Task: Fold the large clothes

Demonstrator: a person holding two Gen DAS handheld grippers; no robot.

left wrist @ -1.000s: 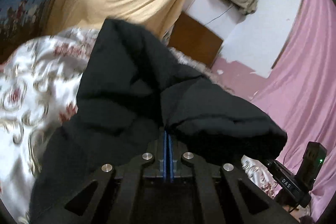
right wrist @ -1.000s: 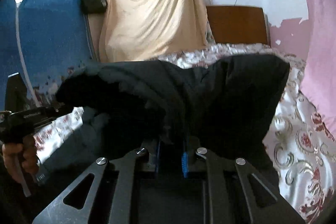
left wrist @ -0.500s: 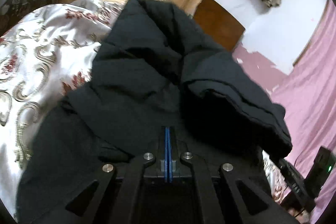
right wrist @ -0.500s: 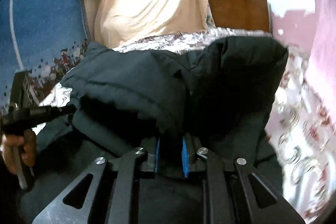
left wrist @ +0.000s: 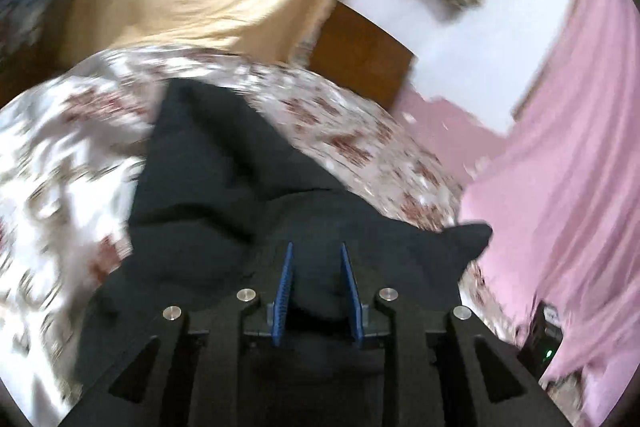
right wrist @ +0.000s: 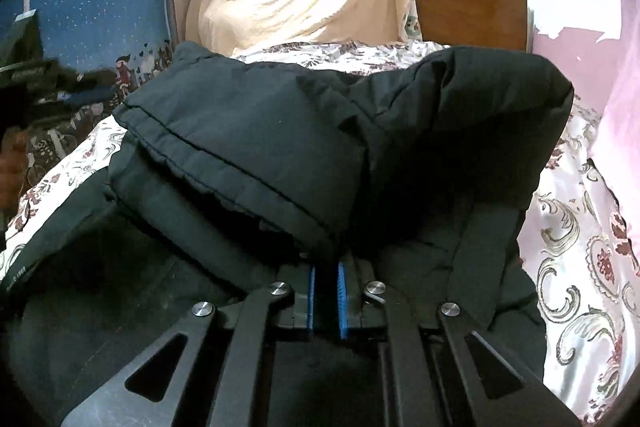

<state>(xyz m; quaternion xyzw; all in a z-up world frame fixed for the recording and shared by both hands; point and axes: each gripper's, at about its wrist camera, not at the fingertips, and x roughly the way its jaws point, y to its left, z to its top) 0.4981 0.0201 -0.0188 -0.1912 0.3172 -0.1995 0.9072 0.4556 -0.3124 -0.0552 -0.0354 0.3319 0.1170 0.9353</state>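
My left claw [left wrist: 316, 269] is opening now, blue pads spread, dark coat [left wrist: 224, 187] fabric bulging between them but no longer pinched. My right claw [right wrist: 327, 285] is clenched on a fold of the coat [right wrist: 280, 147], pads nearly together. The coat lies bunched across the near part of the bed [right wrist: 580, 267], a thick folded flap heaped toward the headboard [right wrist: 472, 11] end (left view is blurred). Flowered cover shows at both side edges.
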